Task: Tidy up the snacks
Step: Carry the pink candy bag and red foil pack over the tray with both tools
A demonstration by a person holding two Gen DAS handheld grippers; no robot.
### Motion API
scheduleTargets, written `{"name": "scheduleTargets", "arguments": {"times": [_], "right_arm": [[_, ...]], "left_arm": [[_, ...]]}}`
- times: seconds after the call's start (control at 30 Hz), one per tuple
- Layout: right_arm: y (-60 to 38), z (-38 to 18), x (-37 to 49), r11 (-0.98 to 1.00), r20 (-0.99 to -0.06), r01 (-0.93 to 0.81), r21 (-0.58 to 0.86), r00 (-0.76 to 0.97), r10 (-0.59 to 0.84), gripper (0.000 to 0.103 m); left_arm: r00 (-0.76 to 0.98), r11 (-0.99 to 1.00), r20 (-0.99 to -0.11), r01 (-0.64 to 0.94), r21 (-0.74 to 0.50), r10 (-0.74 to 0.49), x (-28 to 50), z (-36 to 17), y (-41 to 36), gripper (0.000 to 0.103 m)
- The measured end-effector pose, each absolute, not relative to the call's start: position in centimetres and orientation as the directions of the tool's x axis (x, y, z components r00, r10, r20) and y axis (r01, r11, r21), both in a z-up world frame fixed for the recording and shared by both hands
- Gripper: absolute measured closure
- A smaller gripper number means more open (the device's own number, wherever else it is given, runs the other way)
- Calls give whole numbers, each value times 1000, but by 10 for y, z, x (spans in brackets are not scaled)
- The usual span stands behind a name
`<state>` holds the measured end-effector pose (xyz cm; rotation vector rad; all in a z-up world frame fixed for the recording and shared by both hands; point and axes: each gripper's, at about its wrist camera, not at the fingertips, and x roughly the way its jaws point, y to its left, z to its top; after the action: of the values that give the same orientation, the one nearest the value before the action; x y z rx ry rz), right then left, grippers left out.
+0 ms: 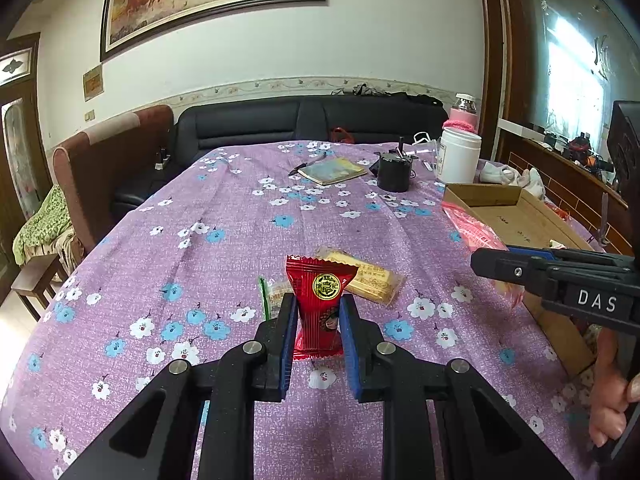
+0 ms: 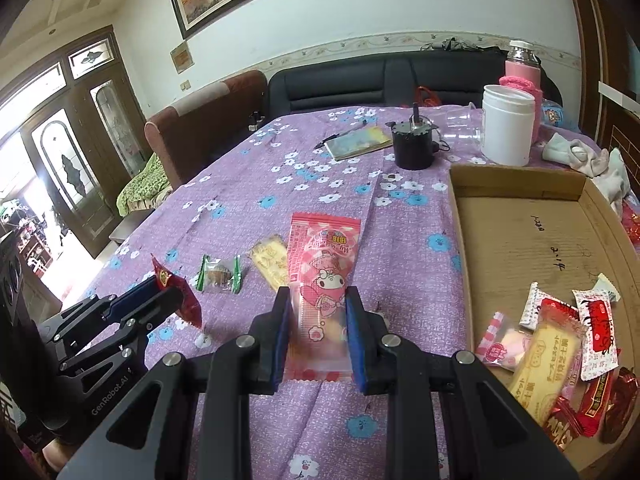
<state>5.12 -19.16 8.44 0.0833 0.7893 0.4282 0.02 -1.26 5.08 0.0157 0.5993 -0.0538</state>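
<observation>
Left tongs: clenched on a red candy packet, blue pads pressing its two sides; the packet stands upright between them, lifted clear of the cloth.
Right tongs: clenched on a pink snack packet printed with a cartoon character; the packet lies lengthwise between the pads, its far end sticking out toward 12 o'clock.
Bench: covered with a purple cloth patterned with white and blue flowers.
Loose snacks: a yellow biscuit packet lies on the cloth just beyond the red packet, at its 1 o'clock in the left wrist view; a small green-edged clear candy lies at about 10 o'clock of the right tongs.
Cardboard box: a shallow open tray at 2 o'clock of the right tongs, resting on the cloth.
Sorted snacks: a heap of red, white, pink and yellow packets in the near corner of the box, overlapping each other.
Far end of bench: a white jar, a black round container, a notebook with a pen beside it, a pink flask behind the jar.
Hand: grips the handle of the right tool at 3 o'clock in the left wrist view.
</observation>
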Motion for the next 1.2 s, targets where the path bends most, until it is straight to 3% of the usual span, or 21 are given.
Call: {"name": "scheduleTargets", "arguments": {"times": [0.47,0.77,1.2], "right_arm": [[-233,99,57,931,-642,-236,280,675,364,78],[-306,104,74,960,-665,-24,277,716,210,78],[-388,81,90,950,-745,119,288,651,145,78]], "left_arm": [[833,988,-531,117,-101,-153,-6,59,-6,81],[789,961,-554,174,-215,-267,-3,63,-12,81],[634,852,-569,391,-349,-524,21,104,-130,82]]}}
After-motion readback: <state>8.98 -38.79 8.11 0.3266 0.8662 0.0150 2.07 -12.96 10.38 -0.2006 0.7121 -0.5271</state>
